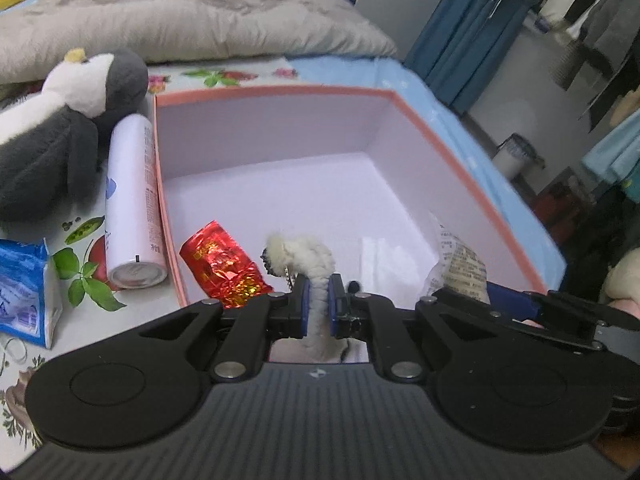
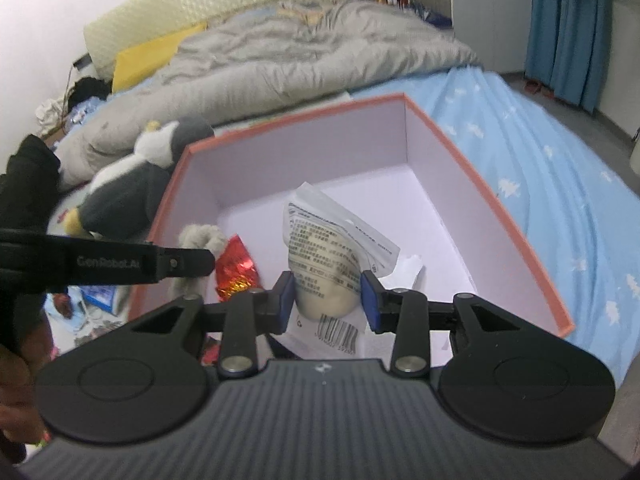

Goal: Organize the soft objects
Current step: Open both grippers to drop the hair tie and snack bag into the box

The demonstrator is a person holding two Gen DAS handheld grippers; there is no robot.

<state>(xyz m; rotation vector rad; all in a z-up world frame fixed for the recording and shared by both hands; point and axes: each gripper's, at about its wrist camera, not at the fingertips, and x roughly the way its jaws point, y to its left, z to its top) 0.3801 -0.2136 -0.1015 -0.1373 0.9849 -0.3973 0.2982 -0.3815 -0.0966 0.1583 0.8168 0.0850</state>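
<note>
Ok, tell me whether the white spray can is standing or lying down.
Lying down. The white spray can rests on its side on the floral sheet against the outside of the pink box, base toward the camera.
</note>
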